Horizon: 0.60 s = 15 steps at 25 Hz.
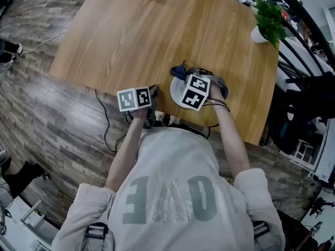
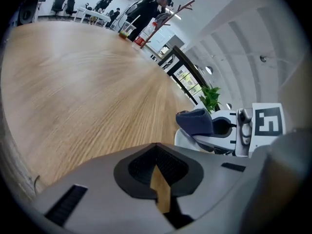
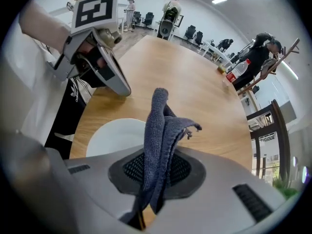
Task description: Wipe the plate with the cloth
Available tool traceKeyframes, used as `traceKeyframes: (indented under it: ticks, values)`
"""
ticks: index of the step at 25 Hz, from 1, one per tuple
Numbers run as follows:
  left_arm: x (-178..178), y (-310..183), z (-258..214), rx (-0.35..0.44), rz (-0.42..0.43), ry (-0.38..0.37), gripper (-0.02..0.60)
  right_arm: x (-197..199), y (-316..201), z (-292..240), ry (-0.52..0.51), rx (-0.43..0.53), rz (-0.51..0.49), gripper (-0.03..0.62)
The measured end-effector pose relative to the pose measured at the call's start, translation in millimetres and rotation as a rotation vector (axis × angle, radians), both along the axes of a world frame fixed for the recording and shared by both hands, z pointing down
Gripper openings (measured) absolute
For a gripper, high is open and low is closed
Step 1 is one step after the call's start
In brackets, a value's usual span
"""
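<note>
A white plate (image 1: 177, 93) lies near the wooden table's (image 1: 157, 30) front edge. My right gripper (image 1: 189, 77) is over the plate, shut on a dark blue cloth (image 1: 179, 70). In the right gripper view the cloth (image 3: 161, 130) stands up folded from the closed jaws (image 3: 156, 174), with the plate (image 3: 114, 135) just below to the left. My left gripper (image 1: 152, 95) is at the table's edge left of the plate, shut with nothing in it. In the left gripper view its jaws (image 2: 158, 172) meet over bare wood, with the cloth (image 2: 197, 121) and plate (image 2: 184, 138) to the right.
A potted green plant (image 1: 268, 20) stands at the table's far right corner. Bottles (image 3: 233, 74) stand at the table's far end, with people and chairs beyond. A cable (image 1: 102, 114) hangs below the table's front edge. Wide bare wood lies beyond the plate.
</note>
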<state>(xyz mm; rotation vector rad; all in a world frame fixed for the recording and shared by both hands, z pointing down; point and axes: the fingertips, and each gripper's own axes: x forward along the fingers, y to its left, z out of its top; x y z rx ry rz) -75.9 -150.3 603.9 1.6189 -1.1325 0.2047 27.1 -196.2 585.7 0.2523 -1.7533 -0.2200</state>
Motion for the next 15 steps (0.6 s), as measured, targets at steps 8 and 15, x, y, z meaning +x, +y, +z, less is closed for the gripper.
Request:
traceKeyframes:
  ticks: [8, 15]
  values:
    - [-5, 4, -1, 0.0, -0.03, 0.004, 0.008, 0, 1, 10, 0.053, 0.011, -0.032, 0.057]
    - [-15, 9, 0, -0.001, -0.025, 0.011, 0.008, -16, 33, 12, 0.056, -0.035, -0.128, 0.057]
